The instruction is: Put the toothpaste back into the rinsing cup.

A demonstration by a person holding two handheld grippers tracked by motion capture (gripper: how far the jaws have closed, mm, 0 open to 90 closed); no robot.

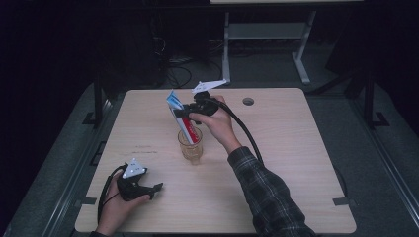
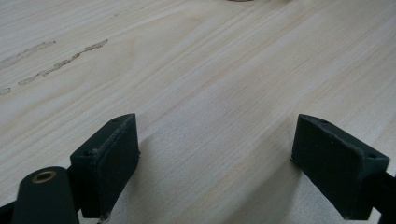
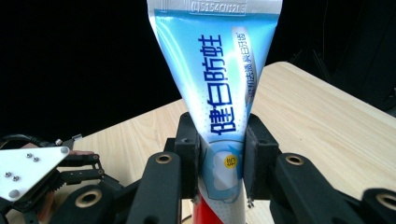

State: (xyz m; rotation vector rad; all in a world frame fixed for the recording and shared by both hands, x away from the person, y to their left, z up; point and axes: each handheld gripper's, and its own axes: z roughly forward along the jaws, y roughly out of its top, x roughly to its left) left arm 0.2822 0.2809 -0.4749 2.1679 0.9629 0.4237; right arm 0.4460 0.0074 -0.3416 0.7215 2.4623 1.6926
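Two grippers work over a pale wooden tabletop (image 1: 296, 163). The right gripper (image 1: 190, 112) has its jaws clamped on the sides of a blue-and-white toothpaste tube (image 3: 219, 88), whose red lower end stands tilted inside a clear glass (image 1: 190, 144) near the middle of the tabletop. The tube's flat crimped end points up and away from the glass. The left gripper (image 1: 157, 187) rests on the tabletop nearer the person than the glass, jaws spread wide with nothing between them.
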